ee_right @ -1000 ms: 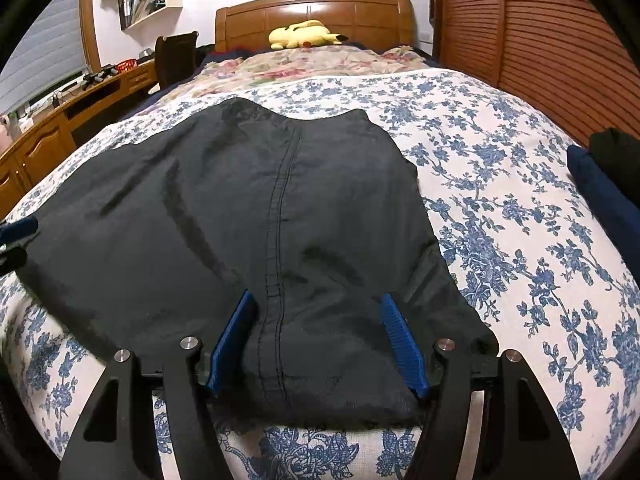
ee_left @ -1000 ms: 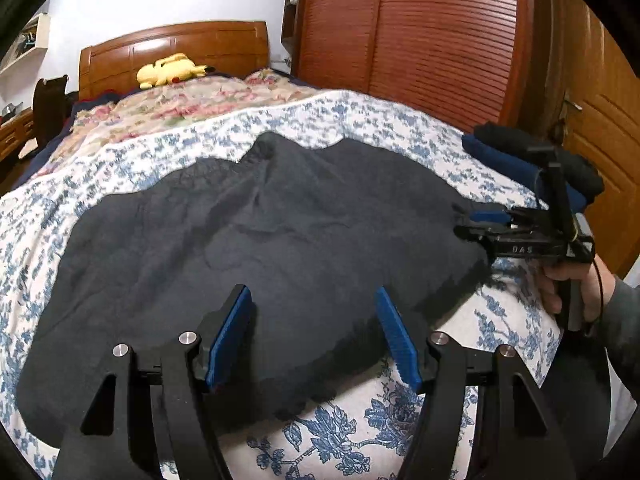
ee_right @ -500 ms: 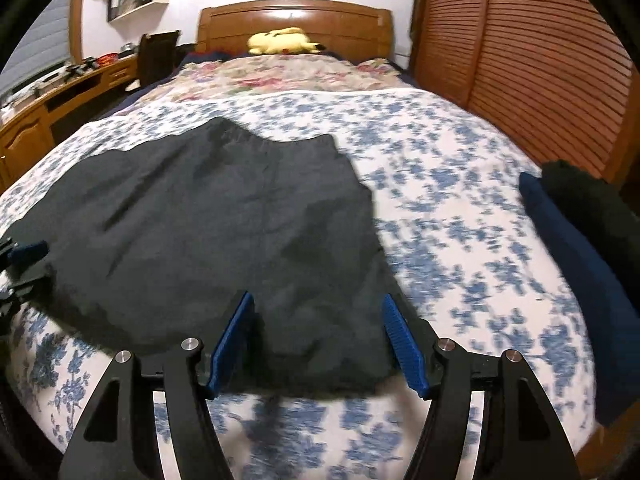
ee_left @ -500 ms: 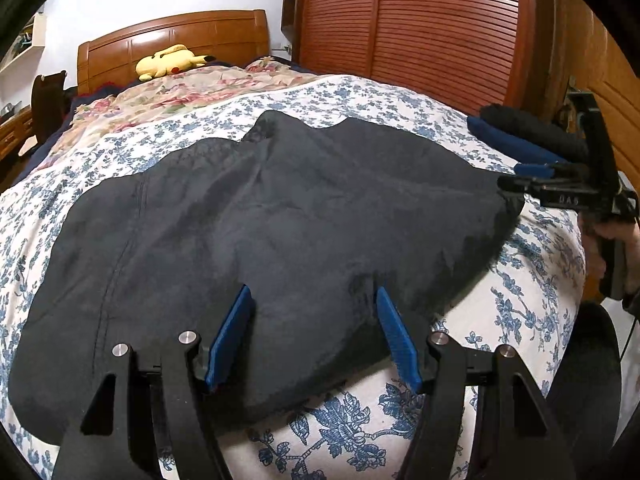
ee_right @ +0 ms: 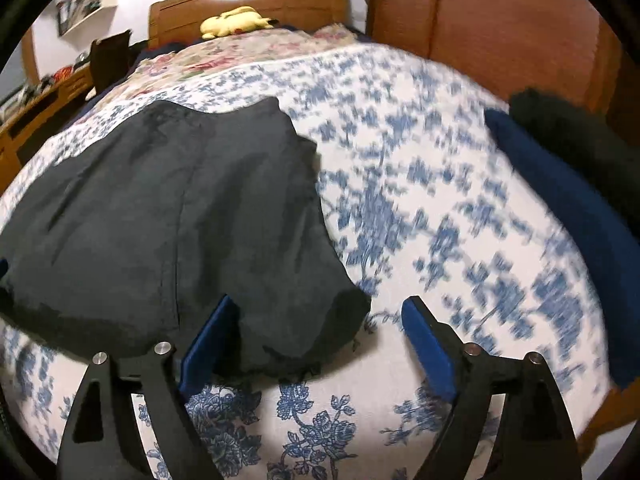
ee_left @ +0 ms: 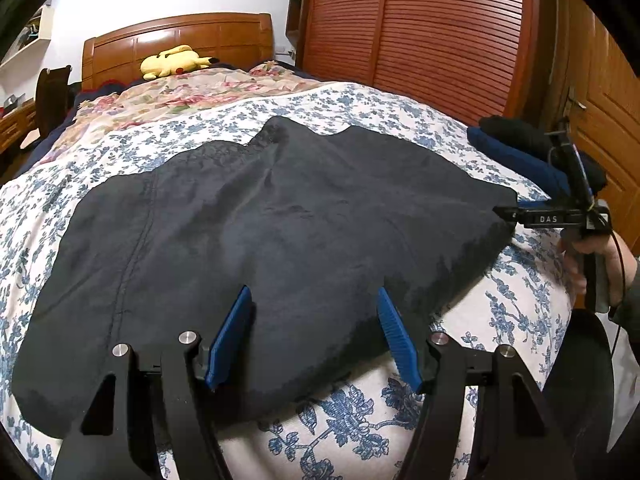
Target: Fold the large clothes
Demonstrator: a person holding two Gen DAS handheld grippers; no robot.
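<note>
A large black garment (ee_left: 280,232) lies spread flat on the bed's blue-flowered cover (ee_left: 360,420). My left gripper (ee_left: 314,332) is open, its blue pads either side of the garment's near hem. In the left wrist view my right gripper (ee_left: 508,210) sits at the garment's right corner. In the right wrist view the garment (ee_right: 168,220) fills the left half, and my right gripper (ee_right: 320,340) is open with the garment's near right corner between its pads.
A folded navy cloth (ee_right: 568,216) with a black one (ee_right: 576,140) on it lies at the bed's right edge. A yellow plush toy (ee_left: 172,62) rests by the wooden headboard (ee_left: 176,44). Wooden wardrobe doors (ee_left: 440,32) stand on the right.
The right gripper has swung rightward, so the garment now sits left of its centre and only the corner is between its pads. The left gripper has barely moved.
</note>
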